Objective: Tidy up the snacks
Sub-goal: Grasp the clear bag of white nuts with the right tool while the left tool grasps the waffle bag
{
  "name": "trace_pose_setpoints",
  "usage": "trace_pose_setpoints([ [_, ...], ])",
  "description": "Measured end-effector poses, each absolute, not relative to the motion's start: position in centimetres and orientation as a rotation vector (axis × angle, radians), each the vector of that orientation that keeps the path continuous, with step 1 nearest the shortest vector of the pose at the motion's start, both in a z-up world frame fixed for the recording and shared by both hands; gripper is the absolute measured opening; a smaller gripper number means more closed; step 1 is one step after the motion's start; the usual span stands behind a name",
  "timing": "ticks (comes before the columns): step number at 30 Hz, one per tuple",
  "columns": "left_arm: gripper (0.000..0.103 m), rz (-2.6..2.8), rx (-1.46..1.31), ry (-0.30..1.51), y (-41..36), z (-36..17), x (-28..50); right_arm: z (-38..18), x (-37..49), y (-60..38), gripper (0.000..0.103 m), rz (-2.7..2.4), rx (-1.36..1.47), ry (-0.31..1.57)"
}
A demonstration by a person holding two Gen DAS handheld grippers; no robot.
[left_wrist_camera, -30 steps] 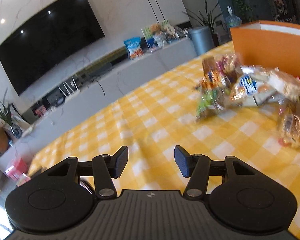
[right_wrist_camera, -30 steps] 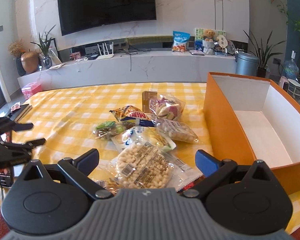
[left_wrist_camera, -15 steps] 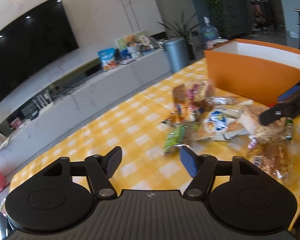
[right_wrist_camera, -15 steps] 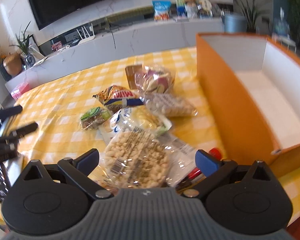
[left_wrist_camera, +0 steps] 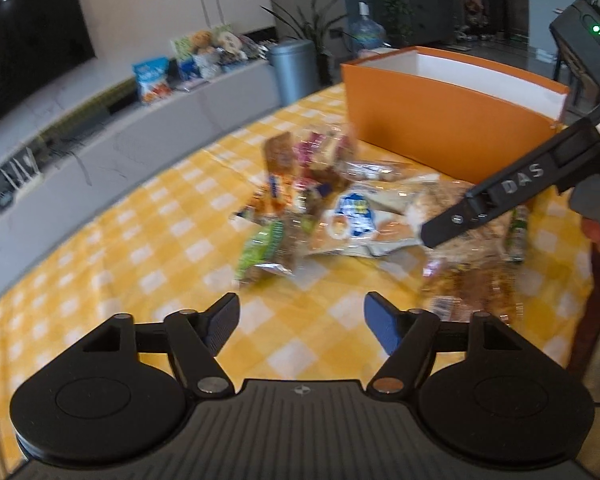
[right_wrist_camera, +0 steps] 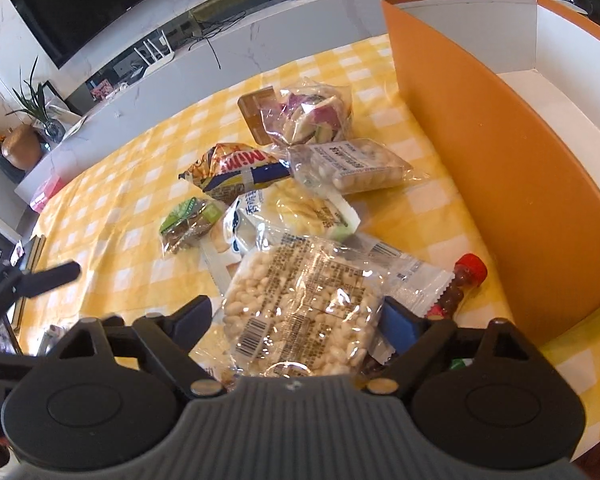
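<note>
A pile of snack packets lies on the yellow checked tablecloth. Nearest me is a clear bag of puffed rice. My right gripper has come down around it; its jaws are closing, with the bag between the pads and no squeeze showing. Behind it lie a white-and-blue bag, a green packet, a Mimi packet and a clear bag of pale nuts. The orange box stands open to the right. My left gripper hovers short of the pile, its jaws opening with nothing between them.
A red-capped tube lies against the box wall. One of the right gripper's fingers reaches across the pile in the left wrist view. Behind the table are a long white console, a black TV and a grey bin.
My right gripper has dropped onto the puffed rice bag and its jaws have narrowed around it. My left gripper has swung toward the pile and box, its jaws spreading wider.
</note>
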State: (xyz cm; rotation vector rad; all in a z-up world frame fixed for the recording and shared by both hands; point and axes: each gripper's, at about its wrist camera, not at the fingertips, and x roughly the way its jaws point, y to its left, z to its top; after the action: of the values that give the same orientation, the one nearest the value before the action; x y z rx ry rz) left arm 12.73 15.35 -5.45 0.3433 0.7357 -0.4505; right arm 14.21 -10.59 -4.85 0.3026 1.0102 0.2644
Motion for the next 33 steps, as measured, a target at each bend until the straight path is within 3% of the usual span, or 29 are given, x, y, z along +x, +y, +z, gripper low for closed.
trace_pose_setpoints([
  [1,0.097,-0.468,0.333,0.751,15.1,-5.5,12.8,-4.8,14.2,-10.7,0.082,0.266,0.304,1.007],
  [5,0.103,-0.571,0.334,0.793,13.7,-5.7,12.5,-4.8,14.3,-11.3,0.079,0.269,0.316,1.002],
  [33,0.103,-0.838,0.541,1.001,5.9,-10.6,13.8,-3.7,13.5,-13.0,0.079,0.341,0.316,0.982],
])
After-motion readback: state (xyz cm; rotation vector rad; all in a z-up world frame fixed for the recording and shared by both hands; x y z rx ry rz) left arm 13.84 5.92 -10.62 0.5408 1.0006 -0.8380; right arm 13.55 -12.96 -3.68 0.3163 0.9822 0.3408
